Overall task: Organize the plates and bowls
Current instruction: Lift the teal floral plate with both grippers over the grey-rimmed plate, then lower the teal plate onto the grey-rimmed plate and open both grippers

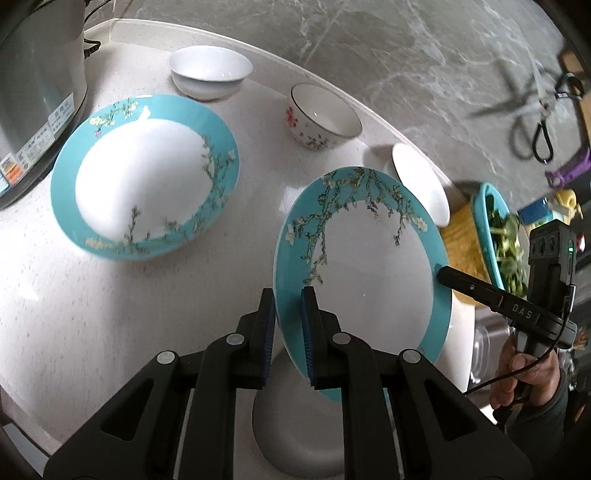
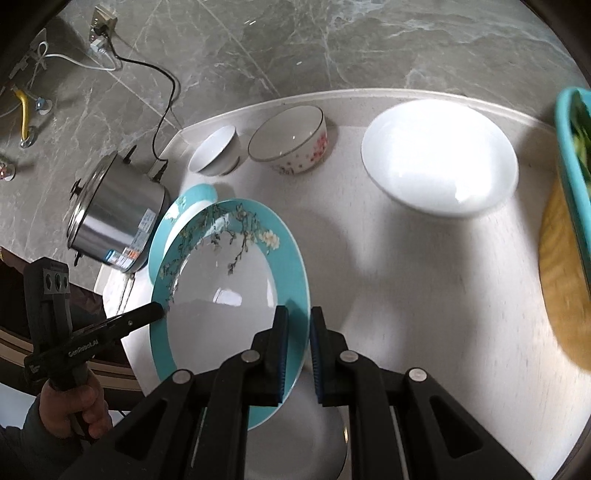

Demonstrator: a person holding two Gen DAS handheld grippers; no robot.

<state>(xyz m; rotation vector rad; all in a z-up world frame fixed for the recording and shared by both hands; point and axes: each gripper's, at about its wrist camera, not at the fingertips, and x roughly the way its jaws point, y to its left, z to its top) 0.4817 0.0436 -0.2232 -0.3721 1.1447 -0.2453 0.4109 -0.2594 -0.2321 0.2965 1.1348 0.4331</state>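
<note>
- Worktop (image 1: 110, 295): pale, marble wall behind.
- Right view only: wall socket (image 2: 100, 27); left view only: scissors (image 1: 541, 114).
- Plate (image 1: 362, 266) tilted above worktop; left tool (image 1: 289, 325) and right tool (image 2: 298, 343) each clamped on opposite rims.

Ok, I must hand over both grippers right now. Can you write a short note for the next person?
Left gripper and right gripper: both shut on opposite rims of the held teal plate, tilted above the counter.
Second teal plate lies flat beside the rice cooker. White bowl and floral bowl stand apart at the back; white plate lies back right.
Done: no stack visible yet.
Left: probably set the held plate on the second teal plate, then group the bowls.
</note>
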